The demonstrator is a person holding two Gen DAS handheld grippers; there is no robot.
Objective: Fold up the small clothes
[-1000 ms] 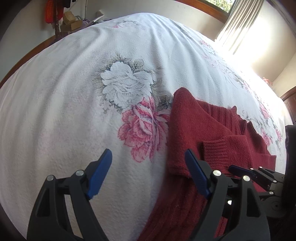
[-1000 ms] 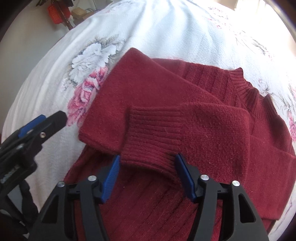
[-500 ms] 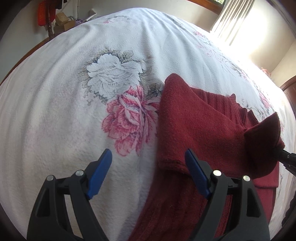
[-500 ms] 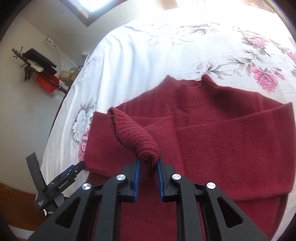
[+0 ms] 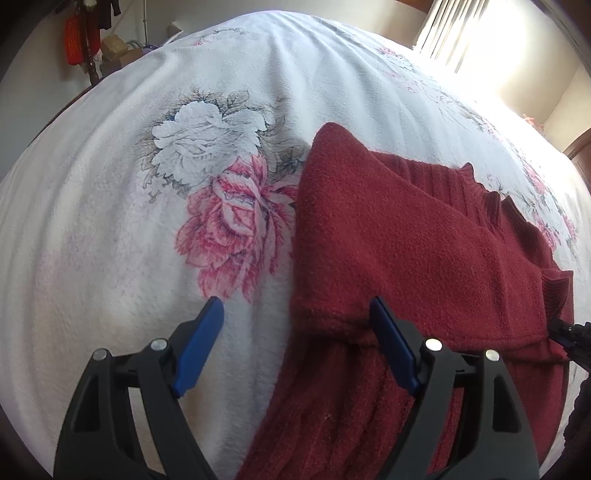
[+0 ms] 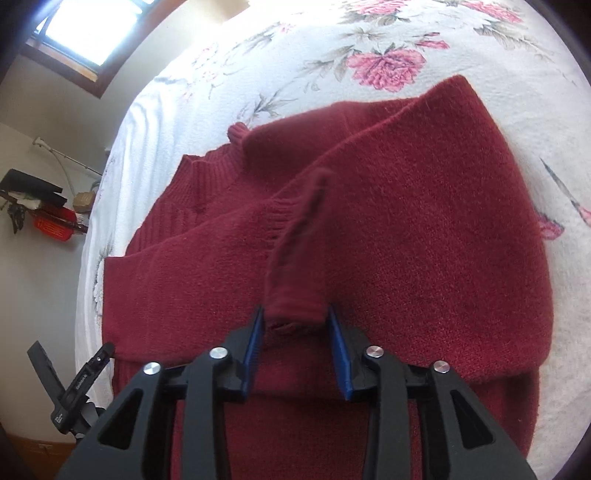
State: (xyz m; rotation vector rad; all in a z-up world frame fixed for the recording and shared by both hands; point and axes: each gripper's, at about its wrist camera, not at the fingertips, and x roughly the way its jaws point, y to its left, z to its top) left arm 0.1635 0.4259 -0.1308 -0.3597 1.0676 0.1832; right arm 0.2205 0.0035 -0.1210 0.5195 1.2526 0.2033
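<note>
A dark red sweater (image 5: pixel 417 236) is lying flat on a bed (image 5: pixel 110 221) covered with a white spread printed with pink and grey roses, its ribbed collar (image 6: pixel 207 173) pointing away from both grippers. One sleeve (image 5: pixel 388 221) is lying folded across the chest, its fold edge running from the shoulder down toward the hem. The left gripper (image 5: pixel 295 334) is hovering over the sweater's near left edge with its blue pads spread wide and nothing between them — the left pad is sitting above bare bedspread, the right pad (image 5: pixel 391 343) is sitting just at the lower edge of the folded sleeve. The right gripper (image 6: pixel 297 345) is sitting over the middle of the sweater, its pads partly apart with the ribbed cuff (image 6: pixel 293 295) of the other sleeve bunched between them; whether the pads are actually pinching the cuff or only flanking it cannot be told, though the cuff is standing up slightly off the fabric beneath. In the right wrist view the left gripper is showing at the lower left, beside the sweater's edge. A window (image 6: pixel 85 22) is showing at the upper left of that view, and a red object (image 5: pixel 75 37) is hanging by the wall beyond the bed.
</note>
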